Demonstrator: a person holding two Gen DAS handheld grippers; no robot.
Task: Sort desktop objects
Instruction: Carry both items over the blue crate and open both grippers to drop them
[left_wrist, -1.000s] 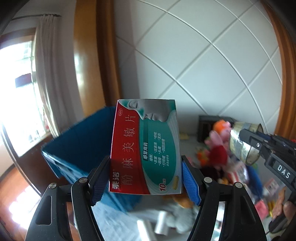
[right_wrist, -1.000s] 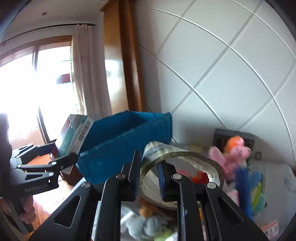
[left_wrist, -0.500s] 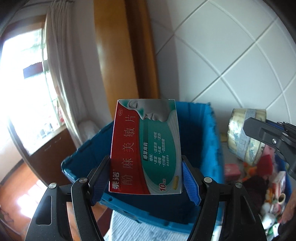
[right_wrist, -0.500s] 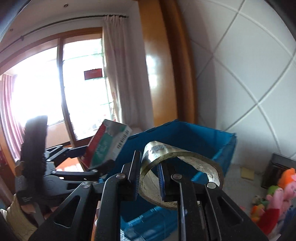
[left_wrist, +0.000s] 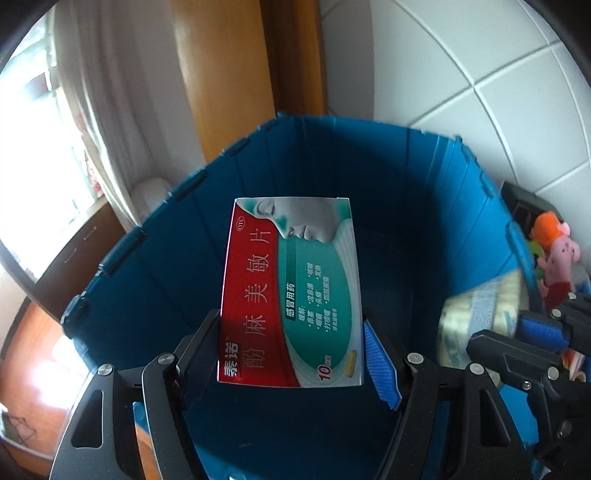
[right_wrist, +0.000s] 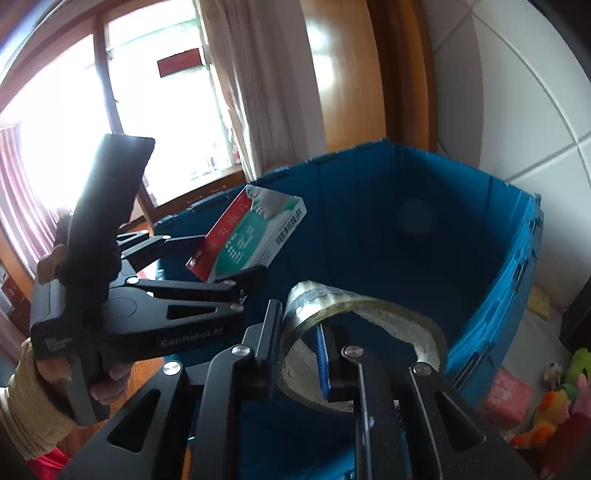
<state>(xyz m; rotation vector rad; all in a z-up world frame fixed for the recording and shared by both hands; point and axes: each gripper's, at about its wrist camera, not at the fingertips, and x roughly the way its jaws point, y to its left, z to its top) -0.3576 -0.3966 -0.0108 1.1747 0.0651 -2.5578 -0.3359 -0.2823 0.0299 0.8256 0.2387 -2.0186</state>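
Note:
My left gripper (left_wrist: 291, 358) is shut on a red and green medicine box (left_wrist: 291, 291) and holds it over the open blue crate (left_wrist: 424, 206). The box also shows in the right wrist view (right_wrist: 251, 236), held by the left gripper (right_wrist: 221, 273). My right gripper (right_wrist: 301, 354) is shut on the rim of a roll of tape (right_wrist: 369, 314) and holds it over the near edge of the crate (right_wrist: 443, 229). In the left wrist view the tape (left_wrist: 480, 310) and the right gripper (left_wrist: 524, 332) are at the right, blurred.
Plush toys (left_wrist: 554, 251) lie right of the crate, with more toys (right_wrist: 554, 398) and a pink packet (right_wrist: 509, 398) on the table. A tiled wall (left_wrist: 480, 55) stands behind the crate. A curtain (right_wrist: 251, 74) and a window (right_wrist: 147, 110) are at the left.
Both grippers have swung left and downward toward the blue crate, which now fills both views. The box and the tape are still held.

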